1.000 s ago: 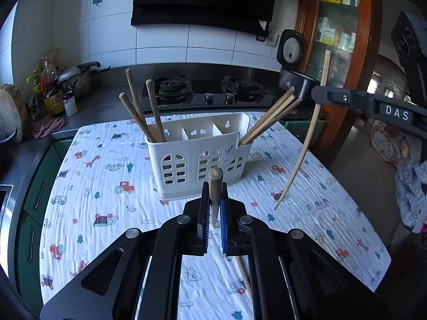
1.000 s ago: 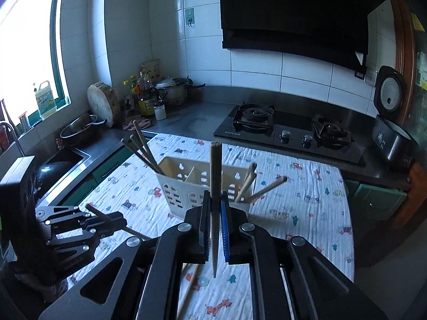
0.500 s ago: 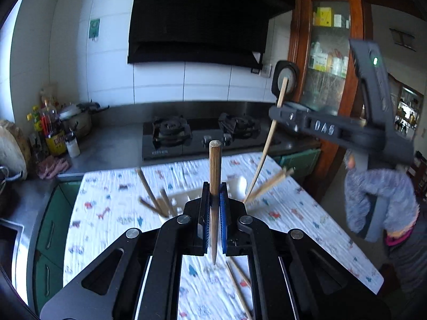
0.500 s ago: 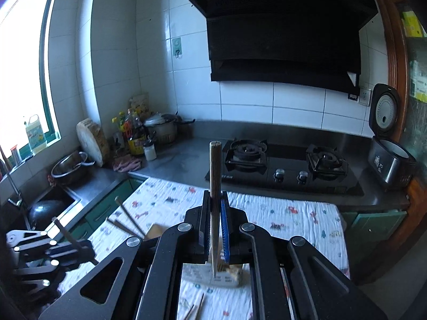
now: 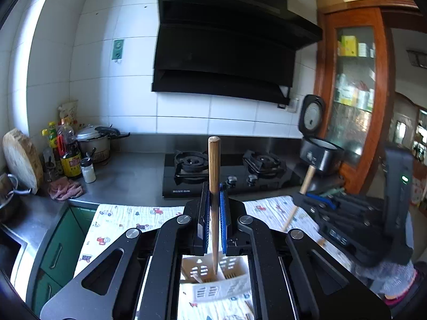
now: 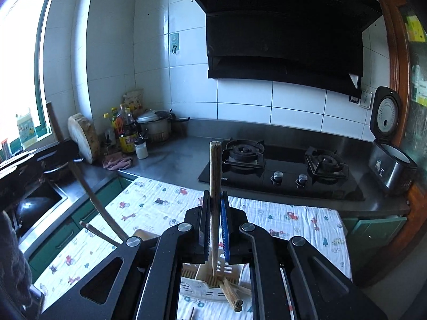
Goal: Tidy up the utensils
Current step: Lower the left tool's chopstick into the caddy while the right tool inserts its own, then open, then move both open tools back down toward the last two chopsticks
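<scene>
Landmark: the white slotted plastic utensil caddy (image 5: 213,280) stands on the cartoon-printed white cloth (image 5: 120,221) that covers the counter (image 5: 128,178).
Far left of the caddy: a round wooden chopping block (image 5: 22,157) leans on the tiled wall, with sauce bottles (image 5: 70,154) and a lidded steel pot (image 5: 93,144) beside it.
Left hand-held gripper (image 5: 214,221): closed on a round brown wooden chopstick (image 5: 214,186), which stands upright between the blue pads; its lower tip hangs just above the caddy, over a middle compartment.
In the caddy: a few more chopsticks (image 6: 232,292) lie slanted in it, seen in the right wrist view; which compartment they sit in I cannot tell.
Behind the caddy: a black glass two-burner gas hob (image 5: 229,170) sits on the steel counter, under a black range hood (image 5: 224,45).
Right hand-held gripper (image 6: 215,226): clamped on a second brown wooden chopstick (image 6: 215,186), also upright, its tip pointing down above the caddy's far edge.
Same gripper from the left wrist view (image 5: 317,200): it appears to the right of the caddy and raised above the cloth, a grey knitted sleeve (image 5: 387,277) below it, blurred.
Far right of the caddy: a black rice cooker with its lid open (image 5: 319,144) stands on the counter, next to a wooden glass-fronted cabinet (image 5: 352,93).
</scene>
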`<state>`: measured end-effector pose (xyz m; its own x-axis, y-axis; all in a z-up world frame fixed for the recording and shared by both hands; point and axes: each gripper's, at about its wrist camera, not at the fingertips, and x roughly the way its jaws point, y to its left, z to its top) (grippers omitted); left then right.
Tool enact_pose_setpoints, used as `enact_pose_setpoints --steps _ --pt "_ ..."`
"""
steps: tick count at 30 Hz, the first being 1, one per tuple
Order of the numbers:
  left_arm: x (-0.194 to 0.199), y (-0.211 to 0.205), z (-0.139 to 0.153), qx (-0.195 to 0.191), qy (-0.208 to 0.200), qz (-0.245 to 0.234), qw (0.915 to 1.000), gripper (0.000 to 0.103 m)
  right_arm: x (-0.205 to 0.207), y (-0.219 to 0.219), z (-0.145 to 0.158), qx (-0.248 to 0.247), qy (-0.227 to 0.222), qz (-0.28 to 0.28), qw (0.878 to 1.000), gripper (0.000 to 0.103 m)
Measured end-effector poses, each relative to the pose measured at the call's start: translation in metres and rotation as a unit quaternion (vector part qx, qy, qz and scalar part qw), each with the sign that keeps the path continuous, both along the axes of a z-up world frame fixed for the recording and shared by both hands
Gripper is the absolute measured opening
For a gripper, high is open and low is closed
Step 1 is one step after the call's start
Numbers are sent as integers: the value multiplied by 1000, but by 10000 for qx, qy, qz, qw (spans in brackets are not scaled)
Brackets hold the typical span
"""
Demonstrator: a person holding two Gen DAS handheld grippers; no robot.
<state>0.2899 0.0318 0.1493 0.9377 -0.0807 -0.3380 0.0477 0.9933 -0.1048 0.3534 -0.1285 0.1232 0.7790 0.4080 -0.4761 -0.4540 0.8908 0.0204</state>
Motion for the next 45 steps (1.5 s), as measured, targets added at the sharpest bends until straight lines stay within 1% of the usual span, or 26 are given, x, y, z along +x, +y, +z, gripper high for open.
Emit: enact_pose_setpoints --steps 2,5,9,13,19,25,26,27,29,30,31,33,35,36,37,38,39,40,41,42,43,45 --pt "6 5 -8 -85 50 31 9999 6 1 0 -6 -26 47 27 10000 7" --pt "14 8 -24 -117 229 94 9996 6 2 1 -17 -85 127 52 9999 7" --pt "22 10 -41 -91 469 95 9988 6 3 0 -28 -147 231 61 9996 7" --pt "25 14 -54 -78 605 54 9981 6 4 -1 -36 -187 312 48 9993 7" --pt "25 16 -65 -66 785 38 9969 6 0 -3 -42 -181 371 49 9991 7" --pt "25 18 -68 -92 868 73 9962 7 -4 -8 -37 -130 312 28 9994 8" --pt "24 18 -68 -83 863 72 9962 7 -5 -10 -35 -113 300 35 9995 9" --pt "23 18 -67 -91 855 60 9963 9 -6 -11 -32 -99 272 25 9996 12" --pt "20 18 -64 -98 803 49 9967 12 -11 -14 -27 -64 195 5 9998 19" --pt "16 18 -62 -94 763 50 9970 18 -15 -15 -24 -47 151 -1 9999 23" --pt "14 17 -60 -93 732 58 9973 27 -20 -17 -20 -27 96 -5 10000 25" --pt "6 16 -56 -88 641 87 9979 34 -30 -21 -13 6 -12 -5 10000 34" --pt "-4 15 -52 -78 569 63 9983 35 -42 -24 -7 12 -160 -2 9999 38" --pt "-10 15 -49 -85 531 64 9985 38 -49 -26 -4 20 -221 -1 9998 42" --pt "-16 16 -48 -92 500 64 9987 46 -56 -28 -1 40 -270 6 9996 45" --pt "-23 17 -47 -88 452 86 9989 50 -62 -30 0 60 -300 12 9995 48" --pt "-28 17 -46 -81 415 110 9990 52 -68 -33 1 84 -327 18 9994 50" --pt "-35 17 -46 -88 386 105 9992 53 -74 -35 2 104 -346 27 9993 51" --pt "-42 18 -47 -116 372 88 9992 53 -81 -37 2 117 -353 32 9993 55" --pt "-48 20 -47 -143 373 86 9992 57 -87 -40 0 130 -343 45 9993 59" --pt "-55 20 -49 -168 366 94 9991 65 -93 -41 -1 141 -332 65 9993 60" --pt "-69 22 -53 -196 344 68 9992 72 -105 -44 -8 136 -287 122 9994 65"
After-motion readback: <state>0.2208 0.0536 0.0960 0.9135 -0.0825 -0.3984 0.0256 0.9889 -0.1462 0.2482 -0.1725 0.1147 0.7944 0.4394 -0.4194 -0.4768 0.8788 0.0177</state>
